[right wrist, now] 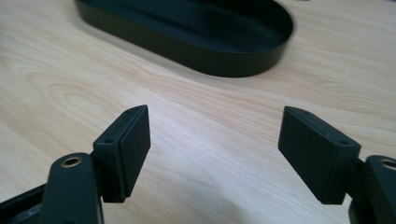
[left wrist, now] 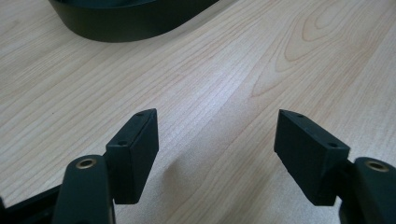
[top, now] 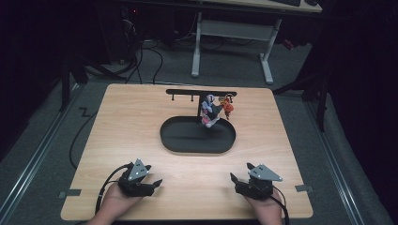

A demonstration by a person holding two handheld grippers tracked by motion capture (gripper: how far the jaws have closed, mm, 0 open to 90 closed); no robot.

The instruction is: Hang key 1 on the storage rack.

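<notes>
A black oval tray [top: 180,144] lies in the middle of the wooden table [top: 131,117], with a black T-shaped stand [top: 187,92] rising from its far side. Small colourful trinkets [top: 212,111] hang from the stand's right end, over the tray. My left gripper [top: 157,183] rests near the front left edge, open, nothing between its jaws. My right gripper [top: 232,180] rests near the front right edge, also open and holding nothing. The left gripper view has the tray's rim [left wrist: 116,28] at its top left beyond the open gripper [left wrist: 215,140]. The right gripper view looks at the tray [right wrist: 196,51] beyond the open gripper [right wrist: 215,140].
Bare wood lies between the grippers and the tray. Grey carpet, cables [top: 77,136] and floor rails surround the table. A white desk frame [top: 232,33] stands behind it. Tape marks [top: 69,192] sit at the front corners.
</notes>
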